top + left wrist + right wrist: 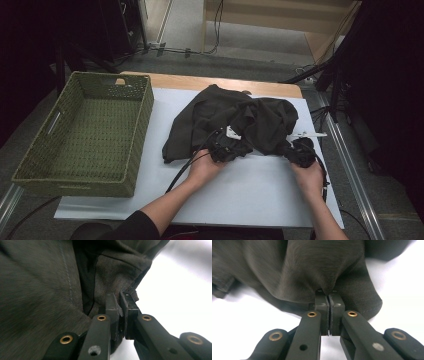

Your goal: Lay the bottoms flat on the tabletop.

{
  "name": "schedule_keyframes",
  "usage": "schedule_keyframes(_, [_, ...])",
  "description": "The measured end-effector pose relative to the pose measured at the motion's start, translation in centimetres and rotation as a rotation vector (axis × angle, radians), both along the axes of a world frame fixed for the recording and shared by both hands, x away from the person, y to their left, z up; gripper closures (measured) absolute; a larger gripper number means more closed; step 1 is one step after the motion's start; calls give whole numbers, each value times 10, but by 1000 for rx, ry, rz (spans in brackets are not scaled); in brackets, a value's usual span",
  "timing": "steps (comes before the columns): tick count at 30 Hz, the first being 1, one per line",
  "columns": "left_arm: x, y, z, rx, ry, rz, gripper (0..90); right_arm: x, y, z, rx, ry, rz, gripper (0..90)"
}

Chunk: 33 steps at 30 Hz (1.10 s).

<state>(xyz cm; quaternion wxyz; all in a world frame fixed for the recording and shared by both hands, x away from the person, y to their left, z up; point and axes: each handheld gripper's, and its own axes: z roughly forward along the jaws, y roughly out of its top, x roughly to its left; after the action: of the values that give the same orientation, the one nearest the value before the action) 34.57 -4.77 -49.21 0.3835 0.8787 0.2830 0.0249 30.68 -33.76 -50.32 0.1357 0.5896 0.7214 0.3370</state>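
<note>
Garment, dark olive-brown, is lying crumpled on the white sheet that is covering the table, to the right of the green woven basket, which is standing empty at the left. Left gripper is working at the near edge of the cloth, toward its middle; in the left gripper view its jaws are standing nearly together with a thin fold of hem pinched between the pads, the bulk of the fabric spreading up and to the left of them and bare sheet showing on the right. Right gripper is sitting at the near right corner of the pile; in the right gripper view its jaws are pressing shut on a puckered peak of cloth that is rising straight out of the pad tips, with more fabric draping away on both sides. Judgement: the step in hand is securing two grips along the near edge before spreading or lifting the garment. To do it well, both hands should be lifting together and drawing apart evenly, so that the edge between them is pulling taut rather than twisting. The left bite is looking shallow, only the hem edge being held, so a slow pull is advisable; a slip there would be dropping that side back onto the sheet.
</note>
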Motion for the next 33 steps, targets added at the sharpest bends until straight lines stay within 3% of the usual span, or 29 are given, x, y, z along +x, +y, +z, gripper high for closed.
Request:
schedule_keyframes(2, [-7, 10, 14, -21, -9, -11, 867, -10, -6, 11, 33, -12, 4, 864])
schedule_keyframes(4, [-14, 20, 23, -14, -17, -25, 866, -20, -9, 21, 53, -34, 6, 864])
schedule_keyframes(11, [-37, 50, 37, -15, -31, -38, 873, -60, -15, 43, 49, -83, 8, 864])
schedule_keyframes(13, [-39, 55, 41, -32, -8, -36, 876, -71, -19, 48, 51, -95, 0, 864])
schedule_keyframes(17, [-48, 59, 43, -30, 4, -54, 877, -89, -21, 50, 64, -93, 7, 864])
schedule_keyframes(21, [-65, 60, 39, 5, 16, -96, 877, -102, -15, 43, 75, -53, 45, 860])
schedule_keyframes(23, [-72, 61, 36, 3, 27, -104, 876, -106, -11, 40, 66, -53, 65, 809])
schedule_keyframes(24, [-75, 60, 34, 7, 24, -111, 875, -106, -9, 40, 59, -60, 66, 725])
schedule_keyframes(26, [-76, 61, 30, 20, -5, -108, 861, -105, -8, 41, 25, -114, 61, 599])
schedule_keyframes(28, [-71, 64, 32, -15, 31, -101, 825, -101, -8, 42, 8, -145, 51, 493])
schedule_keyframes(33, [-67, 68, 49, -77, 17, -95, 667, -94, -10, 46, 12, -195, 41, 458])
